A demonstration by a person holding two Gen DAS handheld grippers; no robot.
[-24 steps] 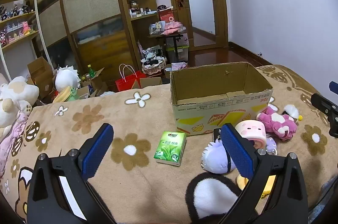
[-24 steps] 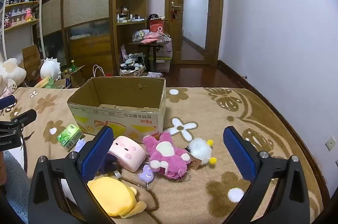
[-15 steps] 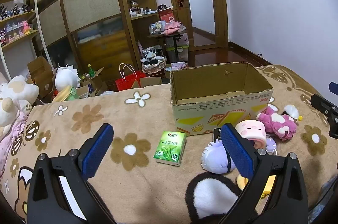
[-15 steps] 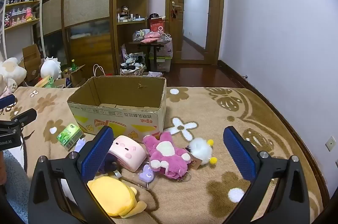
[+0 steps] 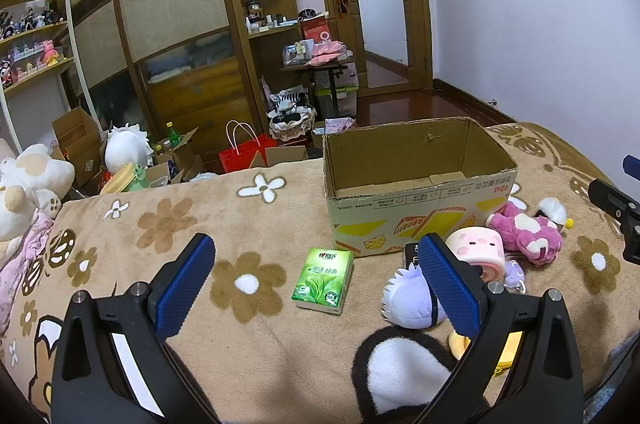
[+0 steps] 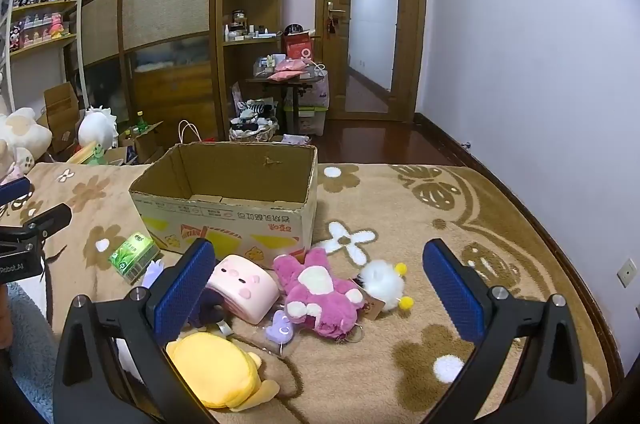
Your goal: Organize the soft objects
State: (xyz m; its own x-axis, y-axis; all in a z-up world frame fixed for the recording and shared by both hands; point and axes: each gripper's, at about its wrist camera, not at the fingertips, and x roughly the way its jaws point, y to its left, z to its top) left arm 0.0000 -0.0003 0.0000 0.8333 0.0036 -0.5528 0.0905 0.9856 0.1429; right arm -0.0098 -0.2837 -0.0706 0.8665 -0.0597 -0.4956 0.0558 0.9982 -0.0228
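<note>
An open, empty cardboard box (image 5: 420,220) (image 6: 224,220) stands on the brown flowered blanket. In front of it lie a green tissue pack (image 5: 324,280) (image 6: 132,256), a lilac plush (image 5: 408,300), a pink pig plush (image 6: 244,286) (image 5: 478,248), a magenta bear plush (image 6: 320,288) (image 5: 524,232), a white fluffy ball with yellow tips (image 6: 384,282), a small purple charm (image 6: 280,330) and a yellow plush (image 6: 216,372). My left gripper (image 5: 316,284) is open above the tissue pack. My right gripper (image 6: 320,284) is open and empty above the magenta bear.
Large plush toys (image 5: 28,183) lie at the blanket's left edge. Beyond the bed stand a wooden wardrobe and shelves (image 5: 180,23), cartons, a red bag (image 5: 244,153), a cluttered small table (image 5: 316,63) and a door (image 6: 372,23). A white wall runs on the right.
</note>
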